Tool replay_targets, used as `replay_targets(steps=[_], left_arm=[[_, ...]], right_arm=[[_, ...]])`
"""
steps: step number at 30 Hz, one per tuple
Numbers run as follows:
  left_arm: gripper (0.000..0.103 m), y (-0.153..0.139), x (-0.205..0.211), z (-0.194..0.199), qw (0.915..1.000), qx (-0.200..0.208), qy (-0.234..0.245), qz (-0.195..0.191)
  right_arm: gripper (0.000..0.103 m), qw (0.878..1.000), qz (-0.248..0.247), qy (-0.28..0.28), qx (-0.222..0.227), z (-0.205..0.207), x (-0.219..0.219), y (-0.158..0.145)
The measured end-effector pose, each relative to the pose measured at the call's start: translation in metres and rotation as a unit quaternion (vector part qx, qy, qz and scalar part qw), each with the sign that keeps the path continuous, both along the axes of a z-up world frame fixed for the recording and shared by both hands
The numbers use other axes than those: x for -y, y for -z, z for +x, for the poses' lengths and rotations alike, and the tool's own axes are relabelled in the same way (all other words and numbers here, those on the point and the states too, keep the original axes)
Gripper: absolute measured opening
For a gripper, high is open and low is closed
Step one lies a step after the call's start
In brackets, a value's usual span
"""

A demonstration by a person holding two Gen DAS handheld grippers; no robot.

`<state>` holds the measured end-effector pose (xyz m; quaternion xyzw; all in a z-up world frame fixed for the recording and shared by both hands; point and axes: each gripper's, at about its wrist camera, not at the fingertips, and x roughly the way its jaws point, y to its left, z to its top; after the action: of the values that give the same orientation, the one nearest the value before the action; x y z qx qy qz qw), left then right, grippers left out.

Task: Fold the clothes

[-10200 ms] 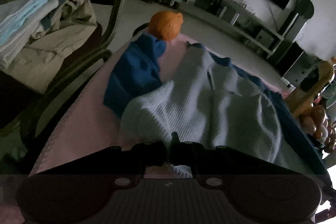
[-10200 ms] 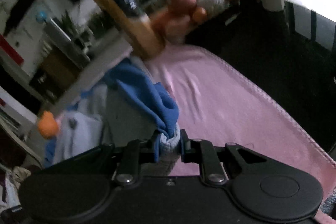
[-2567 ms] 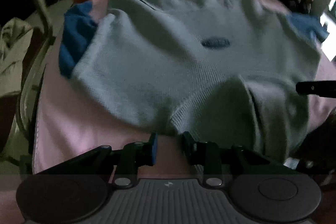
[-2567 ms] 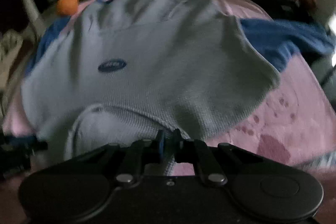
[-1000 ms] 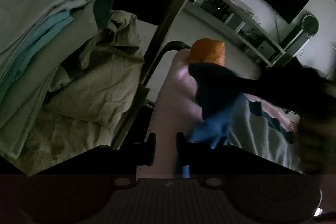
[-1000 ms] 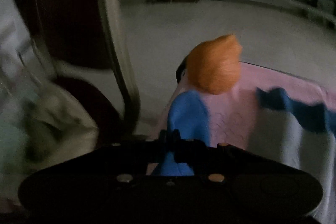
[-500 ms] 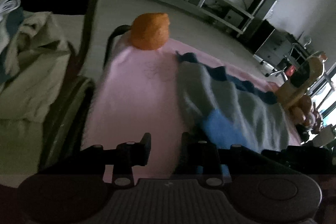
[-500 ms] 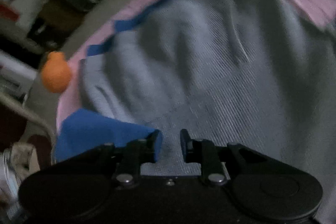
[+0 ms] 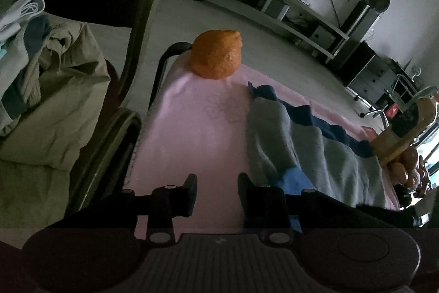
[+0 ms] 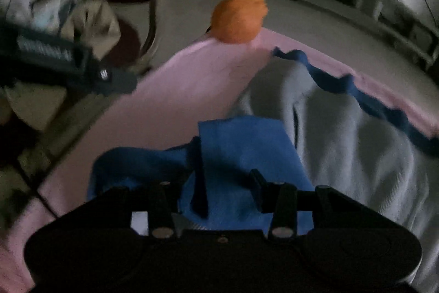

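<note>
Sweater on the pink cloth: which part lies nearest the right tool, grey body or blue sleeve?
The blue sleeve, folded directly ahead of the open right tool; the grey body lies farther right.

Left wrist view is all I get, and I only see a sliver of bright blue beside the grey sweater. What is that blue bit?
Observer: In the right wrist view it is the sweater's blue sleeve, folded in over the grey body.
Operator: Is the other gripper holding it?
Observer: No. The right gripper is open, its fingers spread with the sleeve lying between them.
Operator: Can you see my gripper from there?
Observer: Yes, the left gripper shows at the left edge of the right wrist view, beside the pink cloth, and it is open too.
</note>
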<state>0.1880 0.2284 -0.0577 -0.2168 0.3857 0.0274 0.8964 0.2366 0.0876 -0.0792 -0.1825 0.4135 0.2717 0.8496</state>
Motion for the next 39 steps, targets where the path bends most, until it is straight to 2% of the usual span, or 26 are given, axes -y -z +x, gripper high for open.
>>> replay_targets(steps=[3,4,5,6,7,9,11,12,14,17,22,24,28,32,35,37,39], left_arm=[[0.030,-0.001,-0.001,-0.004,0.9999,0.007,0.013,0.007],[0.030,-0.001,-0.001,-0.005,0.9997,0.012,0.021,0.010],[0.030,-0.002,0.000,-0.007,0.9994,0.017,0.028,0.014],[0.030,-0.002,0.000,-0.009,0.9990,0.021,0.036,0.017],[0.030,-0.003,0.001,-0.010,0.9985,0.026,0.043,0.020],[0.030,-0.006,0.002,-0.016,0.9962,0.046,0.071,0.021],[0.032,-0.014,0.003,-0.024,0.9910,0.083,0.104,0.017],[0.035,-0.020,0.004,-0.032,0.9857,0.111,0.125,0.019],[0.042,-0.031,0.009,-0.051,0.9710,0.168,0.166,0.037],[0.045,-0.042,0.020,-0.077,0.9446,0.231,0.222,0.071],[0.045,-0.039,0.047,-0.112,0.9044,0.271,0.299,0.138],[0.045,-0.033,0.060,-0.123,0.8890,0.272,0.322,0.179],[0.045,-0.020,0.086,-0.142,0.8561,0.262,0.365,0.256],[0.045,-0.012,0.109,-0.161,0.8157,0.267,0.404,0.316],[0.045,-0.009,0.120,-0.173,0.7880,0.285,0.421,0.347],[0.043,-0.010,0.120,-0.176,0.7809,0.294,0.420,0.356],[0.031,-0.010,0.118,-0.179,0.7835,0.293,0.413,0.360]], right_arm=[[0.042,0.998,-0.050,-0.008,0.043,0.003,-0.020,0.010],[0.033,0.996,-0.064,-0.005,0.062,0.003,-0.025,0.011],[0.008,0.994,-0.076,0.001,0.079,0.003,-0.029,0.011],[0.008,0.993,-0.081,0.018,0.087,0.004,-0.027,0.007],[0.008,0.994,-0.062,0.034,0.083,0.007,-0.021,0.001],[0.008,0.997,0.020,0.056,0.048,0.013,-0.001,-0.020],[0.008,0.993,0.107,0.039,0.021,0.010,0.023,-0.041],[0.008,0.989,0.148,0.028,0.008,0.008,0.036,-0.053],[0.008,0.981,0.194,-0.008,-0.009,-0.002,0.052,-0.073],[0.008,0.972,0.223,-0.066,-0.031,-0.015,0.070,-0.095],[0.008,0.962,0.216,-0.152,-0.076,-0.042,0.083,-0.119],[0.008,0.959,0.189,-0.184,-0.100,-0.048,0.079,-0.121],[0.008,0.954,0.090,-0.253,-0.133,-0.068,0.058,-0.122],[0.008,0.939,0.007,-0.305,-0.160,-0.086,0.040,-0.123],[0.008,0.928,-0.048,-0.329,-0.167,-0.092,0.023,-0.120],[0.008,0.922,-0.076,-0.339,-0.169,-0.094,0.016,-0.120],[0.008,0.917,-0.095,-0.348,-0.172,-0.094,0.012,-0.118]])
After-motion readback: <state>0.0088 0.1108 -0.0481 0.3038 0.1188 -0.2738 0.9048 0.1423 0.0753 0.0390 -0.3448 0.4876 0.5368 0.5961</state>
